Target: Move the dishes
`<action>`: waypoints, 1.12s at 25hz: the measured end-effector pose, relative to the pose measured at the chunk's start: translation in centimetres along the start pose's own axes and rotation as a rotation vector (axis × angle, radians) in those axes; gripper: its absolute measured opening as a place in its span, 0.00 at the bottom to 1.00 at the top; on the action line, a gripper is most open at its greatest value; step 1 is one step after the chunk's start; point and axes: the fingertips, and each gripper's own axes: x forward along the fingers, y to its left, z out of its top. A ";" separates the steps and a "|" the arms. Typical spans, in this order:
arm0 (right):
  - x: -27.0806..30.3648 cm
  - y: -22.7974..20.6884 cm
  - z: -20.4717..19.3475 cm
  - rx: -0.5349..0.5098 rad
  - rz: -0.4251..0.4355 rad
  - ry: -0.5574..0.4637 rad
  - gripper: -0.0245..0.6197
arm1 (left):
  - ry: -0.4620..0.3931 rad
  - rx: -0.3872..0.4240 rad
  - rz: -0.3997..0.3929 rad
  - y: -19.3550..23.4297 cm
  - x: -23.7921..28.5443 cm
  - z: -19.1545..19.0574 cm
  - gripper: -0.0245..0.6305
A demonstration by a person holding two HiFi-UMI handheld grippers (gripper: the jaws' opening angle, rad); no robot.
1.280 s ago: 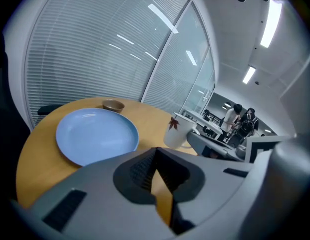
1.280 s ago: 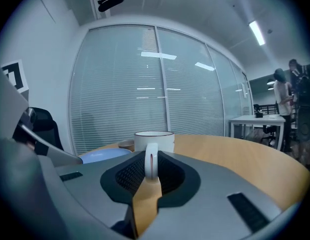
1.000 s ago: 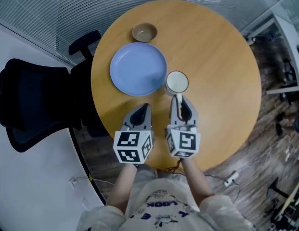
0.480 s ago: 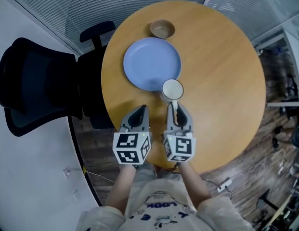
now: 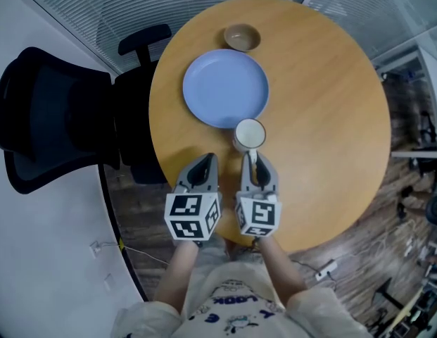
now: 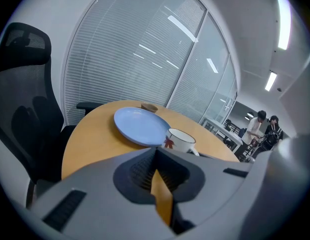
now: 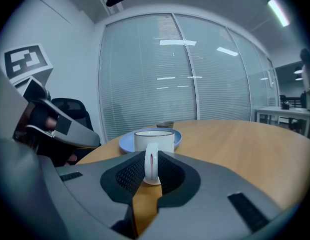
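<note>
While my right gripper [image 5: 253, 158] pinches the white mug [image 5: 249, 134] by its handle on the table [image 5: 331, 118], the blue plate [image 5: 225, 88] lies just behind it, a small bowl [image 5: 242, 38] beyond. My left gripper [image 5: 212, 158] is closed, empty. Since a second ago, the mug has come round the plate's rim toward me.

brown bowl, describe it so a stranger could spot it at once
Start at the round wooden table; its largest dish is a blue plate. Just beyond the plate's far edge sits the brown bowl, low and handleless, unlike the white mug.
</note>
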 end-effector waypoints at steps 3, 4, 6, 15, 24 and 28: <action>-0.1 0.7 -0.2 0.023 0.021 -0.037 0.13 | 0.000 -0.002 0.004 0.2 -0.1 -0.2 0.04; -0.1 0.9 -0.2 0.026 0.030 -0.051 0.13 | 0.001 -0.003 0.005 0.3 -0.1 -0.3 0.04; -0.1 1.1 -0.4 0.003 0.033 -0.064 0.13 | 0.004 -0.004 0.007 0.4 -0.1 -0.5 0.04; 0.2 1.6 -1.5 -0.022 0.022 -0.038 0.13 | 0.009 -0.009 0.004 0.4 0.1 -1.2 0.04; -1.8 0.4 2.2 0.023 0.025 -0.087 0.29 | -0.085 0.026 0.018 0.1 -0.8 2.3 0.04; -3.2 -1.7 6.9 -0.010 -0.027 -0.155 0.29 | -0.171 0.055 0.029 -0.6 -1.6 5.6 0.04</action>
